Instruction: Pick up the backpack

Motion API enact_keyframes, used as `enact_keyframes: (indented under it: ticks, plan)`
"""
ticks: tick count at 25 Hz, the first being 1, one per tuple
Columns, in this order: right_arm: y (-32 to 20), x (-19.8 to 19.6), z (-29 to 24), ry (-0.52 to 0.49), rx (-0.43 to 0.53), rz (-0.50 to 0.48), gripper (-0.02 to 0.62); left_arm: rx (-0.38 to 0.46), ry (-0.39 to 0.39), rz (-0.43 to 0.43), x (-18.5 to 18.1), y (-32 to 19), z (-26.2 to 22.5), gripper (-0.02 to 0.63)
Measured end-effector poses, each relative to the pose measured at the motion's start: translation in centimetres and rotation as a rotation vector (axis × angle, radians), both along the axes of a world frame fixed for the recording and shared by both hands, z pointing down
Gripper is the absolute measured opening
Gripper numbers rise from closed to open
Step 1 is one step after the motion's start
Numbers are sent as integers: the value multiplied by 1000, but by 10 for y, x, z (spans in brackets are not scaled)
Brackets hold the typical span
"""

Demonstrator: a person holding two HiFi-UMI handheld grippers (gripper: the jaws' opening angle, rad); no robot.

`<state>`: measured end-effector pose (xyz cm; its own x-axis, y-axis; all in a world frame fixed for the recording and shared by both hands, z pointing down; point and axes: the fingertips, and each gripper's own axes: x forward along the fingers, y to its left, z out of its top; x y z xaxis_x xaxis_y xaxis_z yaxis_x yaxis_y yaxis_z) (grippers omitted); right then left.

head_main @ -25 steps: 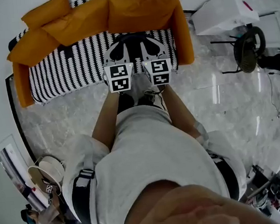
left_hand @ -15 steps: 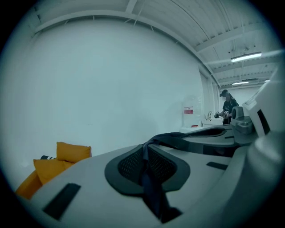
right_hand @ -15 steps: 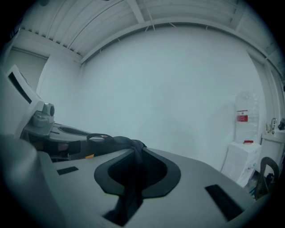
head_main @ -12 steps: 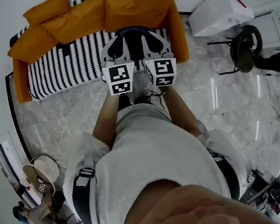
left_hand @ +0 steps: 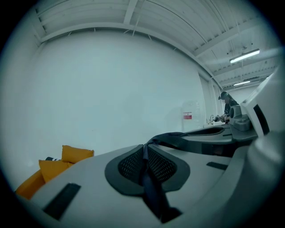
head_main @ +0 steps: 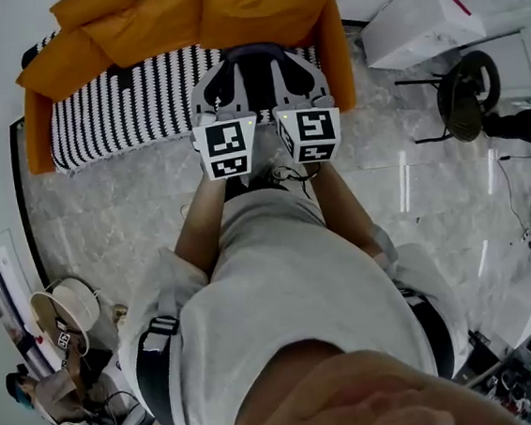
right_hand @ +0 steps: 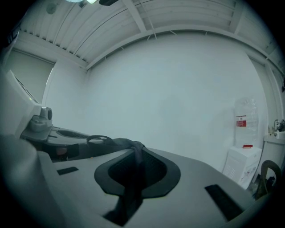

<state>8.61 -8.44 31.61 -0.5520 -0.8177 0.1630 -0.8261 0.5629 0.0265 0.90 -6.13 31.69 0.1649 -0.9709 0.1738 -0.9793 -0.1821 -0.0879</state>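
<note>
Of the backpack I see mainly its dark straps, which arch as a strap loop [head_main: 254, 53] between the two grippers in the head view. My left gripper [head_main: 222, 77] is shut on a dark strap [left_hand: 149, 180] that runs down between its grey jaws. My right gripper [head_main: 286, 68] is shut on the other dark strap [right_hand: 132, 171] in the same way. Both grippers are side by side, held up in front of the sofa [head_main: 131, 98] and pointing nearly level. The marker cubes and the arms hide the backpack's body.
The sofa has orange cushions [head_main: 175, 23] and a black-and-white striped cover. White boxes [head_main: 419, 16] and a black round-backed chair [head_main: 465, 91] stand at the right. Clutter with a spool [head_main: 64, 313] lies at the lower left. The floor is glossy marble.
Both grippers have risen together from the sofa seat, still side by side, and the dark strap loop has come up with them. The jaws have stayed shut on the straps.
</note>
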Motion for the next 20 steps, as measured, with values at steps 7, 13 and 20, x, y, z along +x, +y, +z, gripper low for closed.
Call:
enact_keyframes:
  ticks: [7,13,20]
  plan:
    - [6,10,-3,-12,-3,-12,60,6,-11,-7,11,8,-4,37]
    - [6,11,-4,-15,1,-10,60,11,-13,0,12,6,-4,37]
    - [-3,10,-8,-16,5,-7,60,13,-14,4,11,-2,-9,35]
